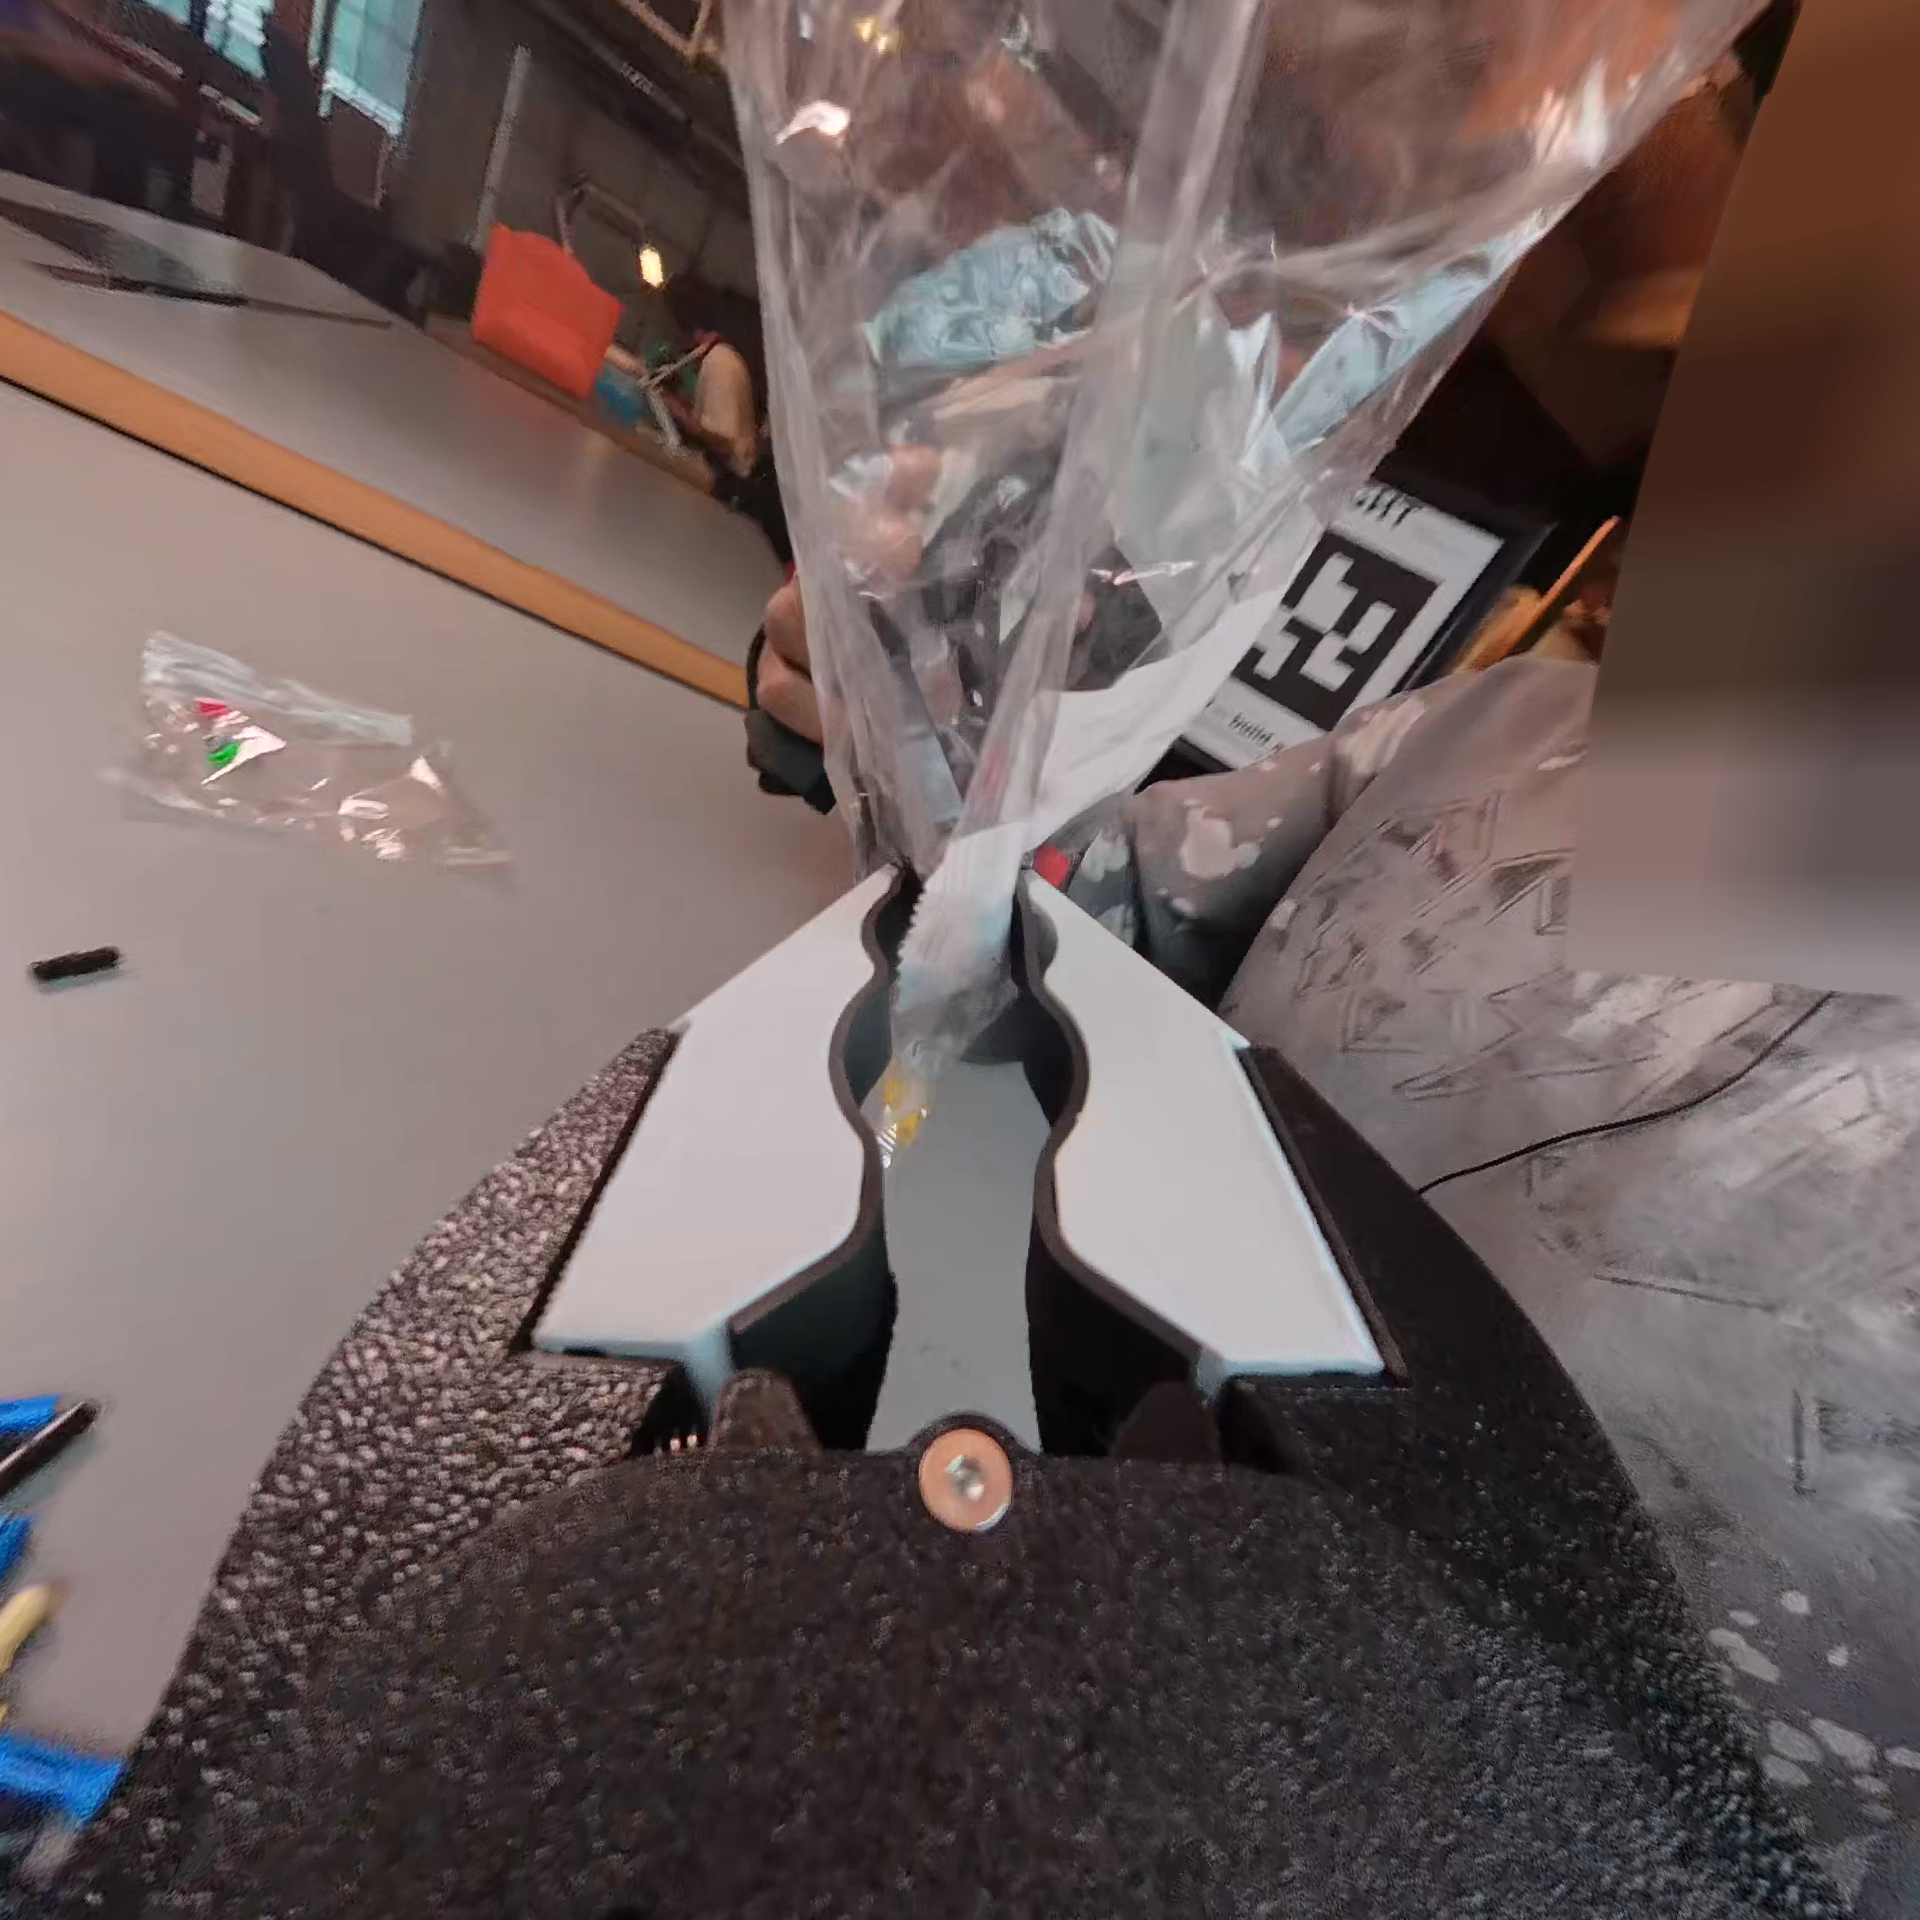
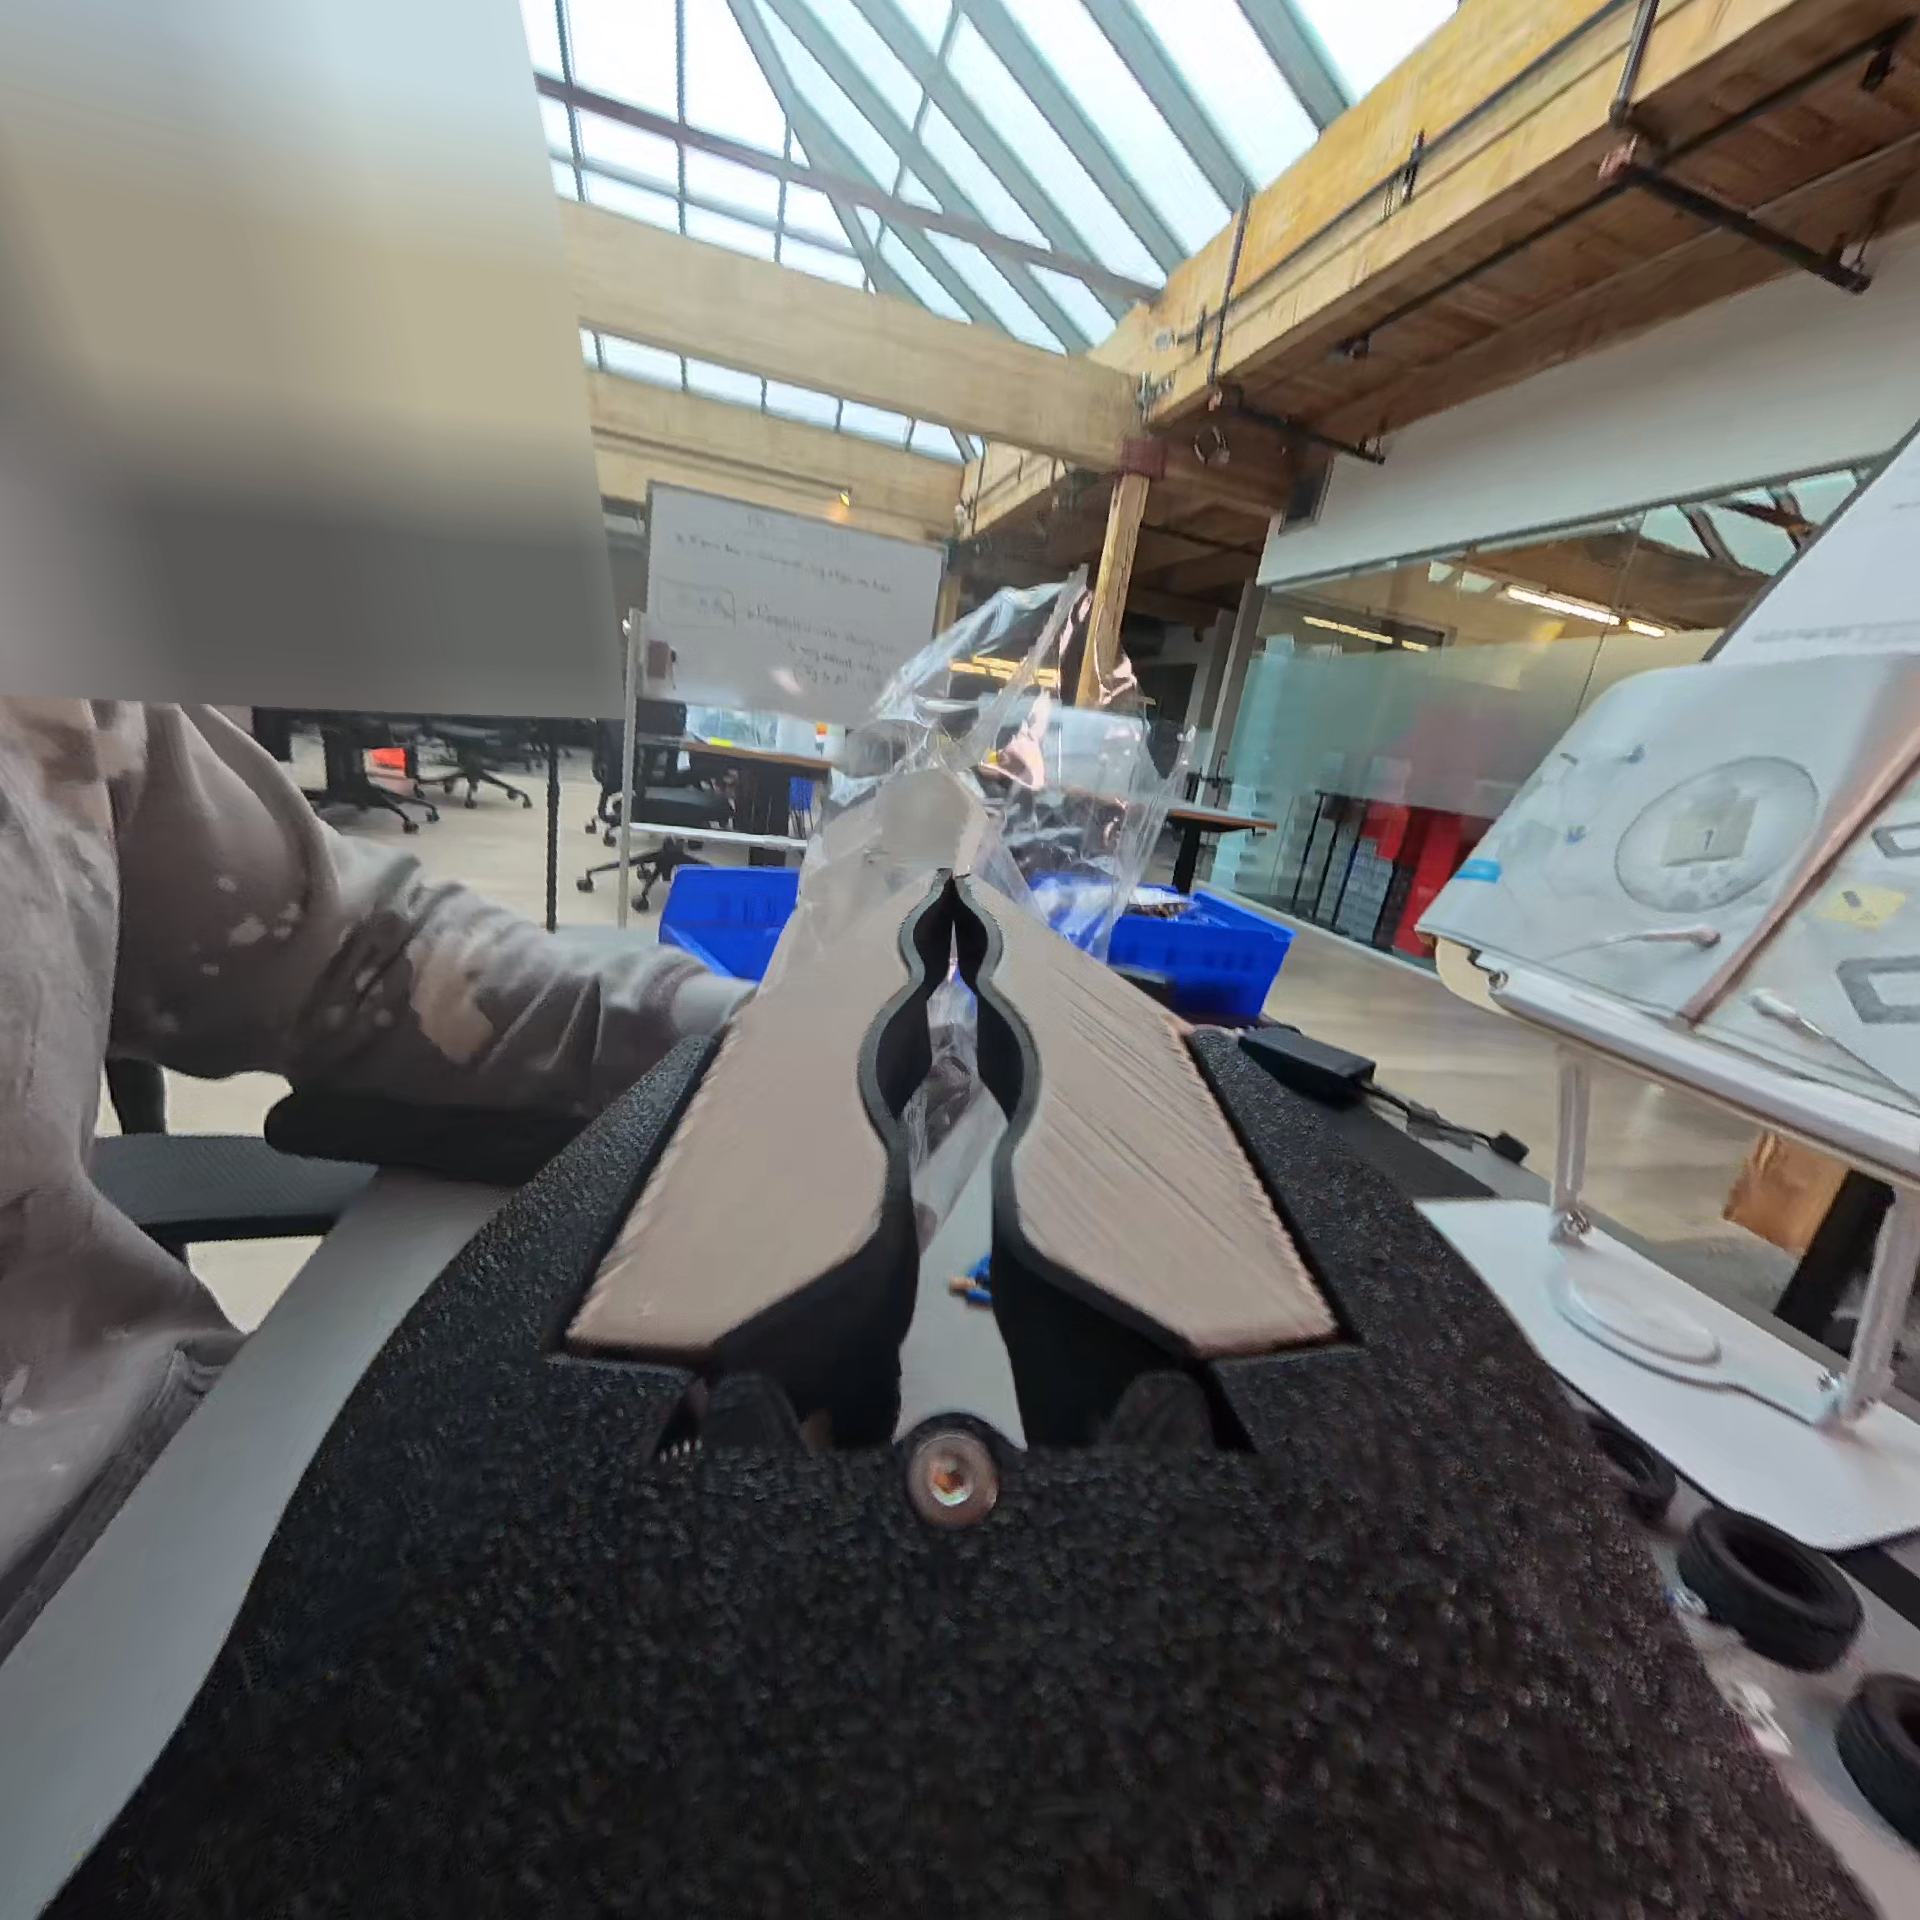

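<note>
My left gripper is shut on the bottom edge of a clear plastic bag, which rises crumpled above the light grey fingers. Small yellow bits lie in the bag's corner between the fingers. Behind the bag, a hand and the other gripper's black-and-white marker show. My right gripper is shut at the tips on the same clear plastic bag. The film stands up beyond its tan fingers and trails down between them.
On the grey table lie a second small clear bag with red and green bits, a short black piece and blue parts. A patterned sleeve is right. The right view shows blue bins, a sheet stand and small black tyres. About 11 cm separates my left fingertips from my right.
</note>
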Tool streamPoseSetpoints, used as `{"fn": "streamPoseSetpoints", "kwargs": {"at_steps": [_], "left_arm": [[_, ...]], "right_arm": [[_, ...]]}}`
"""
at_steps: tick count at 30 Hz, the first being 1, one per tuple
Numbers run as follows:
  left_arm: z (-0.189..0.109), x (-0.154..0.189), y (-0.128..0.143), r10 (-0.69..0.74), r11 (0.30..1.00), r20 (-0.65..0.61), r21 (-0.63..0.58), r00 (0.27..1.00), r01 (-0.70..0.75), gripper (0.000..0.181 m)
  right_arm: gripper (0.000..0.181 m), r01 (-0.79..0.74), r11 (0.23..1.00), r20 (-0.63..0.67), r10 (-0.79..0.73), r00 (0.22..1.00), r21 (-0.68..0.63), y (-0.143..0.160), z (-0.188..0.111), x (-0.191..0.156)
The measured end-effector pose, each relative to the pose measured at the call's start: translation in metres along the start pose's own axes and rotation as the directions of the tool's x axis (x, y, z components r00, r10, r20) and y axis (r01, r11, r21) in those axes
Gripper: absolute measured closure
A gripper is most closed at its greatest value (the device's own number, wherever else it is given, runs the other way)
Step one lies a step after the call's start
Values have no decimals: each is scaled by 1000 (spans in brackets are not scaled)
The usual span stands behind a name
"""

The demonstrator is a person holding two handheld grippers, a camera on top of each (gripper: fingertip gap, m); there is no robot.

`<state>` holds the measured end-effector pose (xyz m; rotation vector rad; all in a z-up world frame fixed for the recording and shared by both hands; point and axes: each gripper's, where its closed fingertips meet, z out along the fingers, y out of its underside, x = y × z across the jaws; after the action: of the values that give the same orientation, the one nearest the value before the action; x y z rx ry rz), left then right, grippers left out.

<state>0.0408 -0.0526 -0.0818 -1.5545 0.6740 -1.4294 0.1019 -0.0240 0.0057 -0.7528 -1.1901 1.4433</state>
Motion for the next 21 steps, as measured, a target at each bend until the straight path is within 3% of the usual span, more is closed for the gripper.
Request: {"fn": "streamPoseSetpoints", "kwargs": {"at_steps": [5,10,11,14,19,21], "left_arm": [[-21,1,38,119,971,240,-230,963,-62,169],[-19,6,72,207,929,325,-360,923,-82,169],[-18,9,74,218,926,317,-365,923,-93,167],[-20,16,72,217,930,298,-351,930,-104,153],[-27,11,80,236,916,313,-388,920,-103,158],[-27,12,81,236,917,307,-385,922,-106,166]], "right_arm": [[178,-15,922,82,51,995,-387,71,-15,-18],[145,-35,786,158,167,973,-617,131,-22,-52],[134,-30,768,169,179,969,-640,137,-24,-57],[135,-33,757,184,201,962,-652,138,-24,-64],[172,31,760,192,124,973,-649,133,-33,-58],[172,-36,774,147,165,975,-632,127,-33,-54]]}}
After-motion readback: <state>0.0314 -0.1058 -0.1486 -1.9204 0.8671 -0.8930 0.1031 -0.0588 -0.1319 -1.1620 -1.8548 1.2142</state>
